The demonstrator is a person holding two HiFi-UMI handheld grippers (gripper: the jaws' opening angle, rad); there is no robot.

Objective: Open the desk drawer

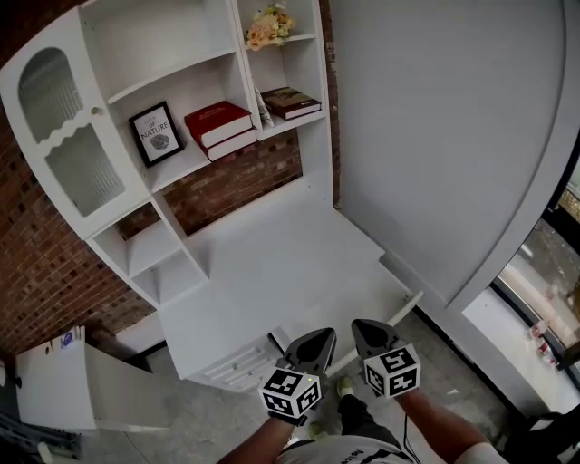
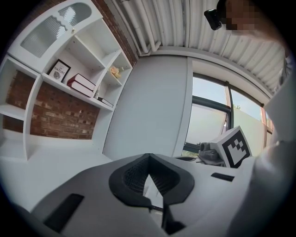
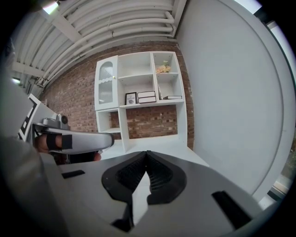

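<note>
The desk (image 1: 272, 245) has shelves (image 1: 181, 166) holding red books (image 1: 217, 123), a framed picture (image 1: 156, 133), flowers (image 1: 270, 25).

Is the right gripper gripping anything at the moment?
No: in the right gripper view, the right gripper has its jaws closed together with nothing between them, and only open air ahead of the tips.

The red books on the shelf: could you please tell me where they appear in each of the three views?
Head view: red books upper left of centre, lying on the middle shelf.
Left gripper view: red books upper left, above the brick panel.
Right gripper view: red books small, near the centre.
Shared landmark: the framed picture stands just left of them in every view.
</note>
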